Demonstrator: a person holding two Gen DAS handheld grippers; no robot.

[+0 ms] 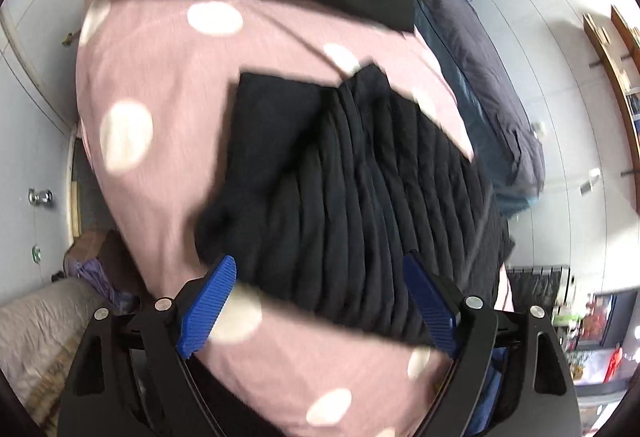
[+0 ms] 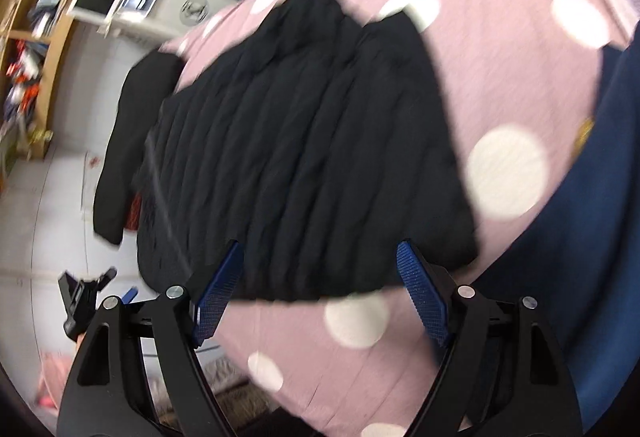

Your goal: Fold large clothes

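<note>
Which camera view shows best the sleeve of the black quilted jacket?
The right wrist view: one sleeve hangs over the bed edge. In the left wrist view the black quilted jacket lies blurred, no hanging sleeve visible.

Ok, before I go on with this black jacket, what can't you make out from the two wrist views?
- Black jacket: zip, front or back, blurred by motion in both views.
- Its hanging sleeve, right wrist view: the cuff is smeared.
- Jacket hem, left wrist view: the right corner is hidden behind the left gripper.
- Pink spotted cover: its edges run out of frame.
</note>
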